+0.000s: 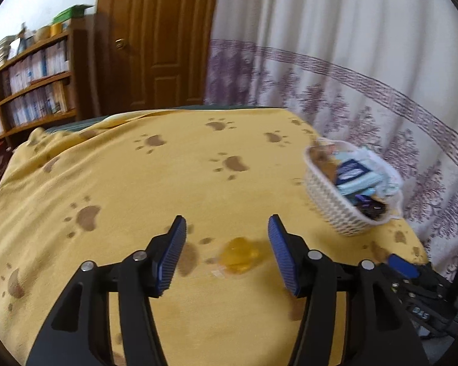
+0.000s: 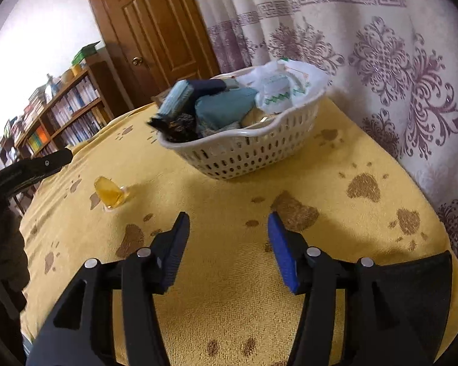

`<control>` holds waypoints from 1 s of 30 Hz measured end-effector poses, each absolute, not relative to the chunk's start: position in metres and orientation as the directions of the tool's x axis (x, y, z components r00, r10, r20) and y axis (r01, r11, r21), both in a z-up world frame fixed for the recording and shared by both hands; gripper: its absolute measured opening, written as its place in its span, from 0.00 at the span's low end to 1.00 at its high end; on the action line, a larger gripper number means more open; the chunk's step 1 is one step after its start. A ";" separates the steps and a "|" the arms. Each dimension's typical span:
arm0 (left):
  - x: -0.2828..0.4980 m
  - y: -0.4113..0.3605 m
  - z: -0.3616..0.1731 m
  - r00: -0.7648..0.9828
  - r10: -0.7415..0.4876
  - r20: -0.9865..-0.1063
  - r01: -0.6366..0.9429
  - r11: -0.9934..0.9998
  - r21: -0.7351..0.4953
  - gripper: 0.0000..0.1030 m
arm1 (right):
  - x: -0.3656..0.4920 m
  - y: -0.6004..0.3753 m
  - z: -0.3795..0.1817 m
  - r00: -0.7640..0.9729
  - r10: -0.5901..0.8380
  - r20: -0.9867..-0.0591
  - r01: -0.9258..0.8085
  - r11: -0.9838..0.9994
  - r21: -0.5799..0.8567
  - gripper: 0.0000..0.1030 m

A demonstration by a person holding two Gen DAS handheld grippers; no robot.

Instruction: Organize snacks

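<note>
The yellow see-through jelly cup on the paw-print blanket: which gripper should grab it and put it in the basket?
Probably the left gripper. The yellow translucent jelly cup lies right ahead of its open jaws. The right gripper faces the white plastic basket, with the cup off to its side.

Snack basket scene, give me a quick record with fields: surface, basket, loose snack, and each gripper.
surface: yellow blanket with brown paw prints
basket: white slotted basket, full of wrapped snacks, near the curtain
loose snack: clear yellow jelly cup lying on the blanket, outside the basket
left gripper: open, jelly cup just ahead between its fingers, not touched
right gripper: open, nothing between its fingers, pointed toward the basket
</note>
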State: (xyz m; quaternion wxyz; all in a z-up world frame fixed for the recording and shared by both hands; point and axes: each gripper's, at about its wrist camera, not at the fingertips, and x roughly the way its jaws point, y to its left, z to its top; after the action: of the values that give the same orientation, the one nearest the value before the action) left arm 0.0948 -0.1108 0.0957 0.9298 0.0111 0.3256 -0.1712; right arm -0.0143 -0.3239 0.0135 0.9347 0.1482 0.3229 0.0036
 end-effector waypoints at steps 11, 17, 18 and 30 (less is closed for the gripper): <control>0.105 -0.061 0.075 0.713 -0.273 -0.646 0.214 0.962 -0.170 0.62 | -0.015 -0.322 0.013 0.794 0.114 -0.598 0.073 0.957 0.281 0.54; 0.106 -0.105 0.055 0.668 -0.321 -0.671 0.311 0.940 -0.139 0.62 | -0.014 -0.320 0.012 0.792 0.124 -0.598 0.062 0.958 0.281 0.54; 0.107 -0.111 0.052 0.663 -0.321 -0.677 0.321 0.938 -0.131 0.62 | -0.014 -0.320 0.012 0.791 0.128 -0.598 0.059 0.958 0.282 0.54; 0.135 -0.153 0.023 0.617 -0.276 -0.737 0.337 0.939 -0.069 0.38 | -0.014 -0.321 0.011 0.791 0.159 -0.591 0.034 0.953 0.301 0.54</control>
State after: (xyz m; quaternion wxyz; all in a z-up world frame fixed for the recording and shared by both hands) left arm 0.1346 -0.1527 0.0228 0.8985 0.0379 0.4027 -0.1707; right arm -0.0138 -0.3212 0.0108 0.9343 0.1497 0.3218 0.0336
